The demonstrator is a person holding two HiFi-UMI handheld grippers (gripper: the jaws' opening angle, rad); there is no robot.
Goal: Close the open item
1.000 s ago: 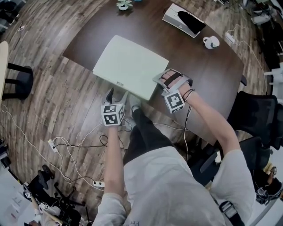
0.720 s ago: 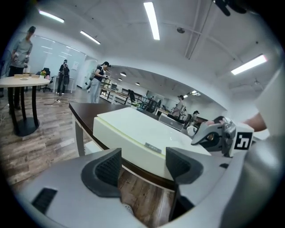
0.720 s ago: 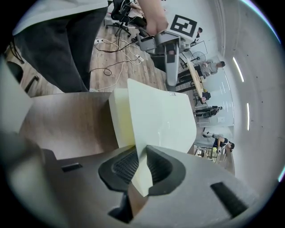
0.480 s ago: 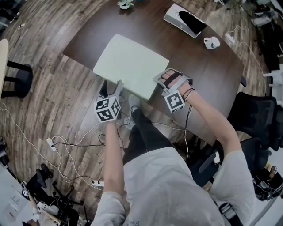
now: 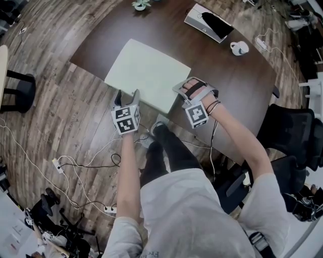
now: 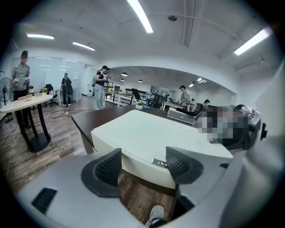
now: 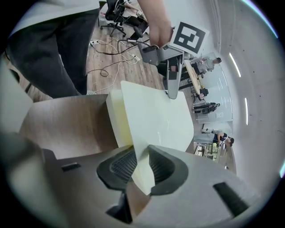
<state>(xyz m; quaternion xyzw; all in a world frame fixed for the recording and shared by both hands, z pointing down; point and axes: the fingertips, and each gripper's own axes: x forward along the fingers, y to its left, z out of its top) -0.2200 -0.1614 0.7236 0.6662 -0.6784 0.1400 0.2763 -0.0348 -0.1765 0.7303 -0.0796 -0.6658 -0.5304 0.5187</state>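
A pale green flat box (image 5: 146, 73) lies on the dark brown table (image 5: 237, 85), at its near edge. My right gripper (image 5: 178, 91) is at the box's near right corner. In the right gripper view its jaws (image 7: 141, 167) stand narrow with the lid's corner (image 7: 156, 116) between the pads; they have just been opening a little. My left gripper (image 5: 126, 97) hangs open just in front of the box's near left edge, touching nothing. In the left gripper view the box's front side (image 6: 151, 133) shows beyond my open left gripper (image 6: 142, 162).
At the table's far side stand an open grey case (image 5: 209, 22), a white mug (image 5: 239, 48) and a small plant (image 5: 141, 5). Black office chairs (image 5: 292, 131) are at the right. Cables (image 5: 75, 164) run over the wood floor under me.
My left gripper has risen from below the table edge to the box's near side. The right gripper and the box have stayed in place.
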